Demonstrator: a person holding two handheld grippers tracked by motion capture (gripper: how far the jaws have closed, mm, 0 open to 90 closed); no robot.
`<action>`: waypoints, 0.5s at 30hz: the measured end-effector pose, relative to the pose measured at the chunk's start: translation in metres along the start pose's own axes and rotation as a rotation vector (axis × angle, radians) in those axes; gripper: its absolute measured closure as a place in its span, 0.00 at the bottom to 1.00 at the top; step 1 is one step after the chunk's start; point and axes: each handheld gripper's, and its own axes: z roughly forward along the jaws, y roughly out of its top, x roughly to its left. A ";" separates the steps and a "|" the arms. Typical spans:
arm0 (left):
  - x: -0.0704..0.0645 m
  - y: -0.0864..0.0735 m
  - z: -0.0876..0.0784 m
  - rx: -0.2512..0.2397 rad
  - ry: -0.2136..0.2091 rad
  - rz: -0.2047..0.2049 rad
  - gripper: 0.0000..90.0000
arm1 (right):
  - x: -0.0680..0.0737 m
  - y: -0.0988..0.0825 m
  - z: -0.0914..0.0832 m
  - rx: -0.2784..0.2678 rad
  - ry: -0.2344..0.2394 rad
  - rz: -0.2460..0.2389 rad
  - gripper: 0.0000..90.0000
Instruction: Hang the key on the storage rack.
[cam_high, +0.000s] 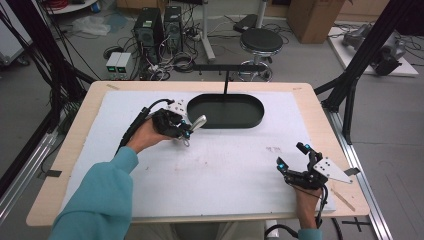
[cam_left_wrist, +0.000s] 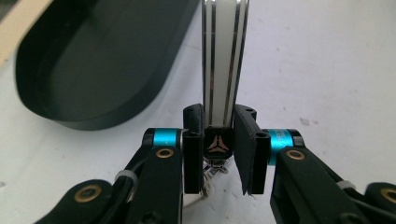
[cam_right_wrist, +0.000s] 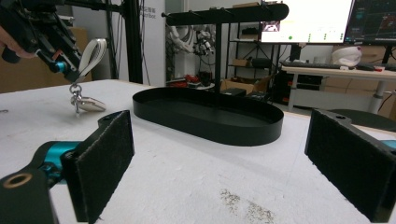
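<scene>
Just beside the near rim of the black oval tray (cam_high: 250, 122), the left gripper (cam_high: 187, 131) is clamped on a white strap keychain (cam_high: 199, 121), whose looped strap juts out past the jaws toward the tray while a small metal charm (cam_right_wrist: 88, 104) dangles from its ring just above the white mat (cam_high: 225, 170). Well apart, near the right front corner of the bench (cam_high: 320, 105), the right gripper (cam_high: 292, 157) rests low with its jaws spread wide and nothing between them, facing the tray and its upright hanger stand (cam_right_wrist: 217, 56).
</scene>
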 end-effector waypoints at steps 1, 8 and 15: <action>0.001 0.000 -0.001 -0.018 0.003 -0.012 0.82 | 0.000 0.000 0.000 0.000 0.000 0.000 0.08; 0.007 0.002 -0.009 -0.137 0.007 -0.066 0.82 | 0.000 0.000 0.000 0.000 0.000 -0.001 0.08; 0.012 0.004 -0.016 -0.225 0.004 -0.074 0.82 | 0.000 0.000 0.000 -0.001 -0.001 0.002 0.08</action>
